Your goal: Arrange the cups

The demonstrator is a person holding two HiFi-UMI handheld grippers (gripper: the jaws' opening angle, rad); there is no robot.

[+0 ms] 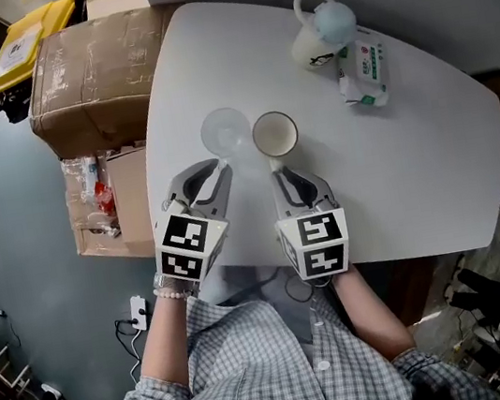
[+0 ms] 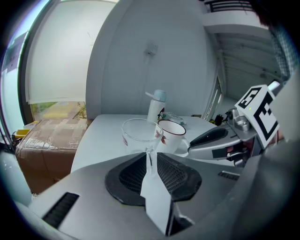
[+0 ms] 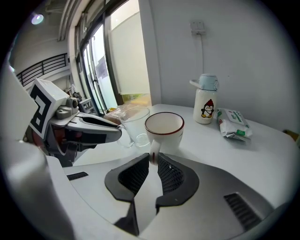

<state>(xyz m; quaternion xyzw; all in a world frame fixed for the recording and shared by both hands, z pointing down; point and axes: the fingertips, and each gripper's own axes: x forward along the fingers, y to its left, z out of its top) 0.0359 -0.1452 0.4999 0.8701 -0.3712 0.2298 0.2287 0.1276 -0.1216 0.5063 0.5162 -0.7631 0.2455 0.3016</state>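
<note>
Left gripper (image 1: 221, 164) clamping glass cup (image 1: 225, 131) by its handle, right gripper (image 1: 278, 171) clamping white mug (image 1: 275, 133) by its handle, cups standing just beside each other on table (image 1: 417, 176)

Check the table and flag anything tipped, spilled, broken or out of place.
Nothing stands out. The glass cup and the white mug stand upright side by side, held at their handles by the left tongs and right tongs respectively. The bottle is upright, the wipes pack beside it. No spill shows.

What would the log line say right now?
left gripper: shut on glass cup handle | right gripper: shut on mug handle | cups: side by side | behind: bottle, wipes pack
</note>
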